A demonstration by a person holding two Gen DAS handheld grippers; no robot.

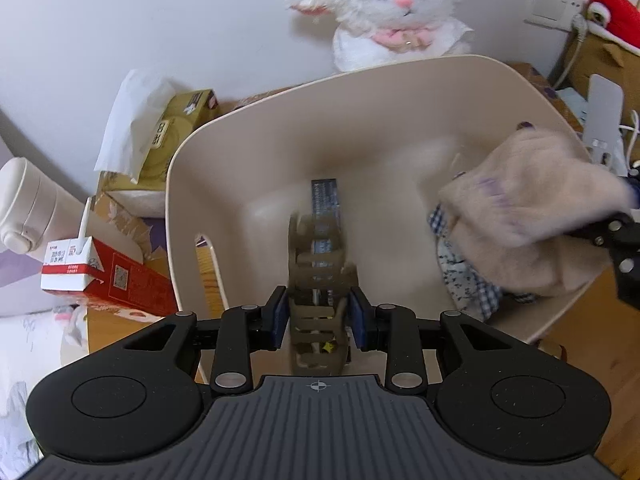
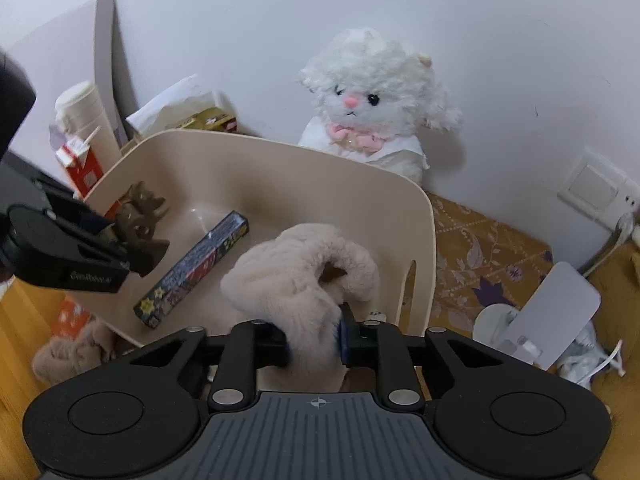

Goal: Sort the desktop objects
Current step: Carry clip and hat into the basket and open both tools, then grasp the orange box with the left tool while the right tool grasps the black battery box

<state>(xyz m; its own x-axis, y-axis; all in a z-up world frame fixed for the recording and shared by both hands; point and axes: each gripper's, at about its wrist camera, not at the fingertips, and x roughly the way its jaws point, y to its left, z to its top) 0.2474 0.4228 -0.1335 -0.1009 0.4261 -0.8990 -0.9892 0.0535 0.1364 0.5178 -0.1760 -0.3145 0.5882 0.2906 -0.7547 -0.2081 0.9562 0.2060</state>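
Left gripper point(image 1: 319, 316) is hanging over the near rim of the beige bin point(image 1: 224, 128), its blue pads point(image 1: 280, 314) pressing both sides of a brown hair claw point(image 1: 318, 280), which is standing upright between them. Seen from the right wrist, that same claw point(image 2: 140, 216) is sitting at the tip of the left gripper point(image 2: 132, 240), above the bin's left wall point(image 2: 132, 156). A long dark box point(image 1: 325, 200) with printed sides is lying flat on the bin floor, straight ahead of the claw; in the right view the box point(image 2: 192, 264) is running diagonally across the floor. Right gripper point(image 2: 314, 340) is pinching a fluffy cream cloth point(image 2: 296, 276), fingers closed into the pile, the bundle hanging over the bin's near edge. From the left wrist the cloth point(image 1: 532, 216) is blurred, bulging over the bin's right rim, with the right gripper point(image 1: 618, 240) entering from the frame edge; a blue checked fabric point(image 1: 464, 276) is showing beneath it inside the bin. Behind the bin, a white plush point(image 1: 392, 8) is sitting against the wall. To the left, a red-and-white carton point(image 1: 96, 268) with a straw, a white flask point(image 1: 28, 204) and a yellow tissue box point(image 1: 176, 128) are crowding together. Another fluffy beige piece point(image 2: 72, 352) is lying on the desk, outside the bin's near left corner.
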